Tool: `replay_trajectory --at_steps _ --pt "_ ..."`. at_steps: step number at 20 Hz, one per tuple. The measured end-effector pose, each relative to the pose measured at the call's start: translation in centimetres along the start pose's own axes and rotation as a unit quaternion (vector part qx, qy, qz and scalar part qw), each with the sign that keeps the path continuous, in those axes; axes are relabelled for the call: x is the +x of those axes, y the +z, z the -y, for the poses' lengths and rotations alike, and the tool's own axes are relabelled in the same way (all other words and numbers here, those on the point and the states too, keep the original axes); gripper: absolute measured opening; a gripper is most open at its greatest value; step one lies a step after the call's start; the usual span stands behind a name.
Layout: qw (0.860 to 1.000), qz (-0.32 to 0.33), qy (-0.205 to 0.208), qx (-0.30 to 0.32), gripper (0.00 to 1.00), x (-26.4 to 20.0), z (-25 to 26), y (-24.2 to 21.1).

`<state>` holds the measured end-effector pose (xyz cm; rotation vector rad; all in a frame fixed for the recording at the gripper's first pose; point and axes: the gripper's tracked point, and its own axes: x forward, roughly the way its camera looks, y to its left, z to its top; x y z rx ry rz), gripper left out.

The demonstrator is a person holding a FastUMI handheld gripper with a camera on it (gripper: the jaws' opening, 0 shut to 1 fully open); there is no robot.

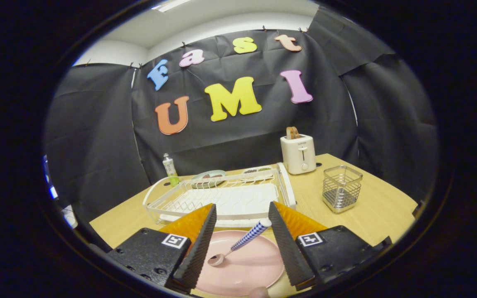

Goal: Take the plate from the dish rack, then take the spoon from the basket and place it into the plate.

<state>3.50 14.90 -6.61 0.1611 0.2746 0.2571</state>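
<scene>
While you are holding the gripper [242, 244] low over the table [379, 207], the gripper view is showing why things are lying as they are: the pink plate [246, 269] is sitting flat on the wood on the near side of the white dish rack [222, 198], out of its slots, so that it is offering an open, level surface to drop into. The spoon [240, 246] is lying across that plate with its bowl resting on the pink surface and its checked handle angling up over the far rim toward the rack, which is what you would expect of a thing let down bowl first. The wire basket [342, 188] is standing apart to the right of the rack, and I cannot make out anything left inside it. Your fingers are standing wide apart, one on each side of the spoon; the handle tip is coming close to the right finger, but I cannot tell whether it is touching, and neither finger is pressing on it, so you are gripping nothing. Judging from this, both parts of the task are looking done. Beyond the rack, two small dishes [209, 176] and a bottle [169, 167] are standing near the booth wall, and a toaster [298, 154] is sitting behind the basket, well clear of your work.
</scene>
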Motion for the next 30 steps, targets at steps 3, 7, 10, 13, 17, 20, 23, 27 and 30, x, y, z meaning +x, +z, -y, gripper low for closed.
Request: replay_trajectory --at_steps 3,7,10,13,17,20,23,27,30 --pt "1.0 0.011 -0.005 -0.009 0.88 -0.2 0.3 1.1" --pt "0.999 0.037 -0.017 -0.033 0.92 -1.3 0.5 3.4" --pt "0.994 0.076 -0.041 -0.068 0.93 -3.1 1.2 6.1" --pt "0.984 0.118 -0.077 -0.106 0.96 -5.3 2.0 8.9" --pt "0.981 0.136 -0.087 -0.107 1.0 -8.1 2.0 9.7" --pt "0.98 0.146 -0.093 -0.099 1.0 -9.6 2.6 9.6" --pt "0.979 0.15 -0.098 -0.099 1.0 -10.3 3.1 9.1" --pt "0.977 0.155 -0.105 -0.098 1.0 -10.9 3.8 8.6" --pt "0.976 0.156 -0.108 -0.102 1.0 -11.0 4.0 8.4"
